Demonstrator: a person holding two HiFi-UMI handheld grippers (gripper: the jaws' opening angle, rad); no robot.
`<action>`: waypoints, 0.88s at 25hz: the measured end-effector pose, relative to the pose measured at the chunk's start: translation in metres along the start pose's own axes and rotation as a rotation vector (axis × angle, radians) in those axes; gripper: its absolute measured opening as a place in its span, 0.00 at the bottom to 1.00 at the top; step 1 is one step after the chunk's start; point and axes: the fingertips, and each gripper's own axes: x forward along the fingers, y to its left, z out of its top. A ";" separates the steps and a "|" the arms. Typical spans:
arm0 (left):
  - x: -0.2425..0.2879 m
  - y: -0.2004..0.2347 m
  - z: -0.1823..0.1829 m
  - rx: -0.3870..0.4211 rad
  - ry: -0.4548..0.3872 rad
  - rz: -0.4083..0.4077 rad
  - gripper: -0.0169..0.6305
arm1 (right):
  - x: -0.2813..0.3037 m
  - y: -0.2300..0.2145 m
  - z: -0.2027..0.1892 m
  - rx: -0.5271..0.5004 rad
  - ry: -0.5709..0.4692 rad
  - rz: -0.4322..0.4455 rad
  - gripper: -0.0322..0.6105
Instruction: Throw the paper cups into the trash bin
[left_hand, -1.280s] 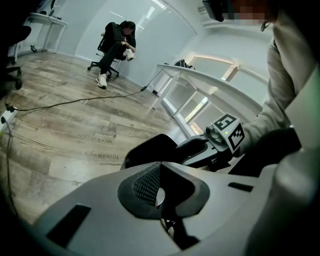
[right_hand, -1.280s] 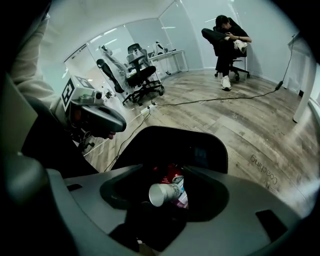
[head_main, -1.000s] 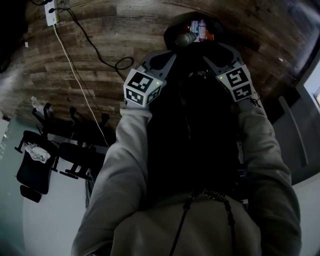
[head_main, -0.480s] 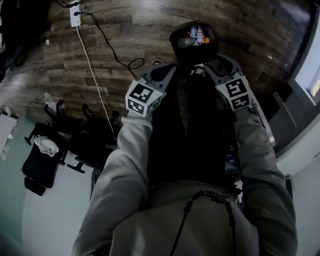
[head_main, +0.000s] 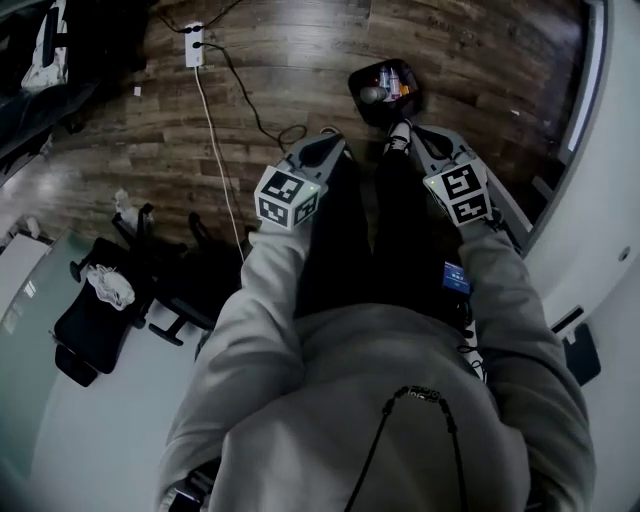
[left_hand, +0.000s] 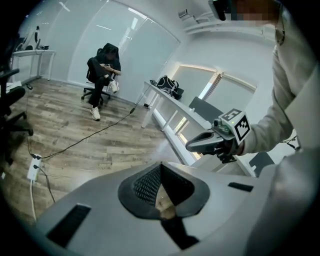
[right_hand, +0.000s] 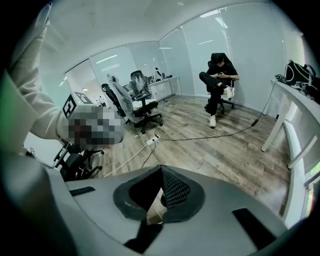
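Note:
A black trash bin (head_main: 357, 80) stands on the wooden floor far below, just beyond my two grippers. It holds colourful rubbish and a pale round thing (head_main: 371, 95) that may be a paper cup. My left gripper (head_main: 323, 138) is raised at the left of the person's dark trousers, and its pads (left_hand: 145, 182) meet with nothing between them. My right gripper (head_main: 413, 136) is held level with it at the right. Its jaws have just been closing, and they are shut on nothing in the right gripper view (right_hand: 161, 170). No cup is in either gripper.
A white power strip (head_main: 194, 45) with a long cable lies on the floor at the upper left. Black office chairs (head_main: 95, 320) stand at the left. A person sits on a chair (left_hand: 102, 70) by the glass wall. A white desk (left_hand: 170, 107) runs along the right.
Both grippers have risen together away from the bin, which now looks smaller and farther below. More of the floor and the power strip have come into view.

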 end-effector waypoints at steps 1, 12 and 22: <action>-0.007 -0.007 -0.001 -0.002 -0.003 0.000 0.02 | -0.009 0.007 0.001 0.003 -0.001 -0.002 0.08; -0.074 -0.038 0.059 0.027 -0.108 0.030 0.02 | -0.089 0.019 0.062 0.083 -0.080 -0.042 0.08; -0.185 -0.082 0.338 0.386 -0.445 0.041 0.02 | -0.233 0.016 0.323 -0.150 -0.432 -0.160 0.08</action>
